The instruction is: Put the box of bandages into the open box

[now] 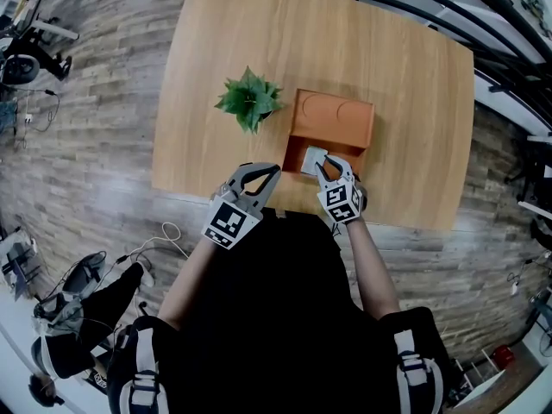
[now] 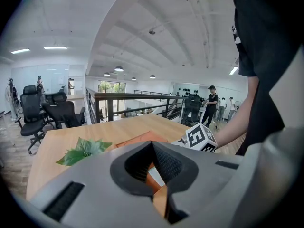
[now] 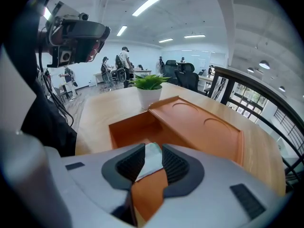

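An orange box (image 1: 332,115) stands on the wooden table (image 1: 397,84), its lid folded back and the near compartment (image 3: 130,129) open. The pale box of bandages (image 1: 312,159) lies in that compartment. My right gripper (image 1: 332,165) hangs just over it, open. In the right gripper view the box of bandages (image 3: 153,161) shows in the gap between the pads, which stand apart from it. My left gripper (image 1: 276,171) hovers at the table's near edge, left of the orange box (image 2: 142,139). Its tips (image 2: 152,145) meet, shut on nothing.
A small green potted plant (image 1: 250,99) stands on the table just left of the orange box. The orange lid (image 3: 199,127) has two round recesses. Office chairs, railings and people stand off the table in the gripper views.
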A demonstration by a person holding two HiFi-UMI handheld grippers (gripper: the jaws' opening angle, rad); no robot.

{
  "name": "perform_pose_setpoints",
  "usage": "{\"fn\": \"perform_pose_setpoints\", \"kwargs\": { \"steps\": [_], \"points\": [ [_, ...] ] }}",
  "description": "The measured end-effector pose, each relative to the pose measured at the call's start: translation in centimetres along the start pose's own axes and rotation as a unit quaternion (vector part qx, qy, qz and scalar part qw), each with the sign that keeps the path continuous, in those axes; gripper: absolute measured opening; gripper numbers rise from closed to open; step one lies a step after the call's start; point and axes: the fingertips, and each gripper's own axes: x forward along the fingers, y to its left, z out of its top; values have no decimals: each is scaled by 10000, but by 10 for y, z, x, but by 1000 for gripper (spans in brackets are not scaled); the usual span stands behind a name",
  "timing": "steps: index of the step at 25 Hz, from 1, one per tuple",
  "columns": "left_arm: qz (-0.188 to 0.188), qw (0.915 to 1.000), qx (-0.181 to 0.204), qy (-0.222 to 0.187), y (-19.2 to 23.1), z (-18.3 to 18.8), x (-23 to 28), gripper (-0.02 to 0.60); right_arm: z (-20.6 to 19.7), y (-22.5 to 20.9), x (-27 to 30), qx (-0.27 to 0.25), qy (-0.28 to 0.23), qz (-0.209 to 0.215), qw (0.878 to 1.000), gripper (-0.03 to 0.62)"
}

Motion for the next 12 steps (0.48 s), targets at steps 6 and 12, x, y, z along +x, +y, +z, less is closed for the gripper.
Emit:
{"fn": "perform_pose_setpoints", "kwargs": {
  "steps": [6,12],
  "points": [
    [16,10000,-3,-20,-2,0,-2,20,0,2,-1,-44,-5,37,10000,124],
    [50,10000,34,-74,-3,4,-5,19,6,0,-10,309,-152,80,9994,124]
  ]
}}
